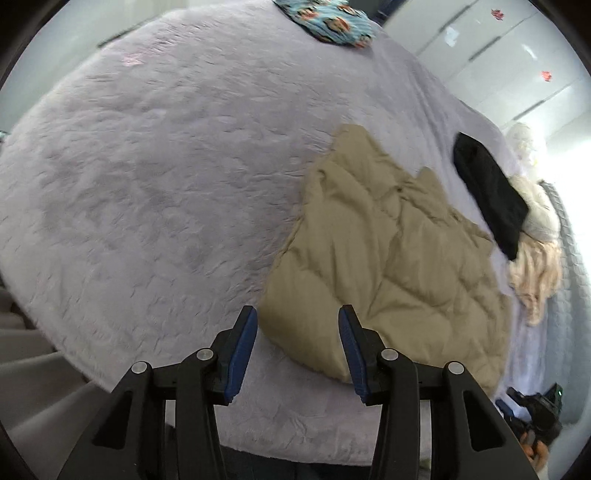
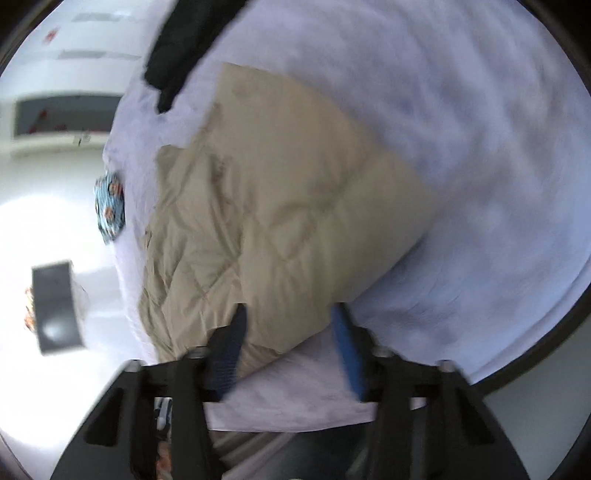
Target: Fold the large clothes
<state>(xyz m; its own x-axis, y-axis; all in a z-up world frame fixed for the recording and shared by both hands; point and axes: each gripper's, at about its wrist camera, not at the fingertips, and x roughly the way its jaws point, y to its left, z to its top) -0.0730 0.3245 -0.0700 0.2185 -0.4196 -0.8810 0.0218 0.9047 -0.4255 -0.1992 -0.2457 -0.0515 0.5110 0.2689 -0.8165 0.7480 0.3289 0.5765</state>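
A tan quilted jacket (image 1: pixel 391 258) lies in a folded heap on the pale lilac fleece bed cover (image 1: pixel 166 166); it also shows in the right wrist view (image 2: pixel 280 206). My left gripper (image 1: pixel 297 332) is open and empty, just above the jacket's near left corner. My right gripper (image 2: pixel 290 325) is open, its fingers either side of the jacket's near edge; this view is blurred. The right gripper also shows at the lower right of the left wrist view (image 1: pixel 535 410).
A black garment (image 1: pixel 491 195) lies beyond the jacket on a cream fluffy garment (image 1: pixel 539 236) at the bed's right edge. A blue patterned cloth (image 1: pixel 332 22) lies at the far end. White wardrobe doors (image 1: pixel 498 55) stand behind.
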